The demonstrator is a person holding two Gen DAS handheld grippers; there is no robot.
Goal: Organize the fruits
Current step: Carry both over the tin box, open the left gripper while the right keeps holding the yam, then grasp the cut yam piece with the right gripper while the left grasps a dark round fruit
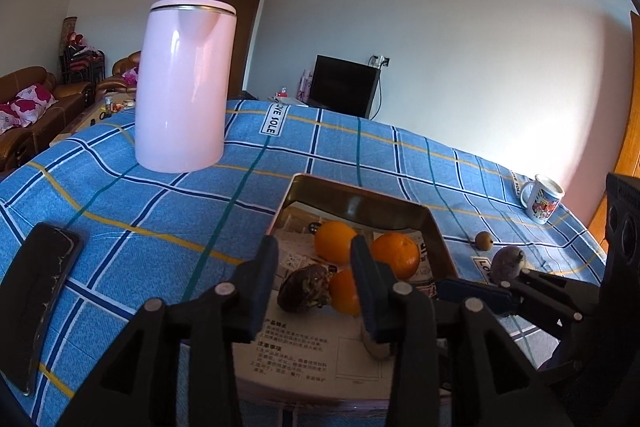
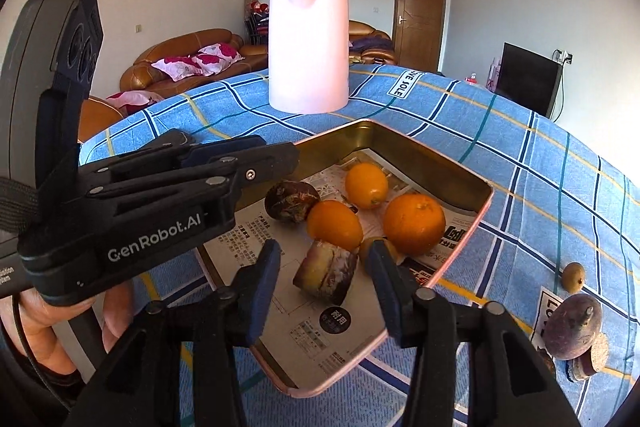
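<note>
1. Tray (image 2: 478, 205) (gold metal, paper-lined) is seen on the checked worktop (image 2: 540, 163), at 6 o'clock from the pink kettle (image 2: 308, 47).
2. Inside the tray are recorded three oranges (image 2: 414, 223), a dark wrinkled fruit (image 2: 290, 205) at their 9 o'clock, and a cut purple-brown piece (image 2: 326, 271).
3. Right claw (image 2: 324, 291) is held open, empty, with the cut piece lying between its fingers, untouched.
4. Left claw (image 1: 316, 283) is likewise open and empty above the tray.
5. Outside the tray, at its 3 o'clock, a small brown fruit (image 2: 573, 277) and a purple fruit (image 2: 572, 327) are noted.
</note>
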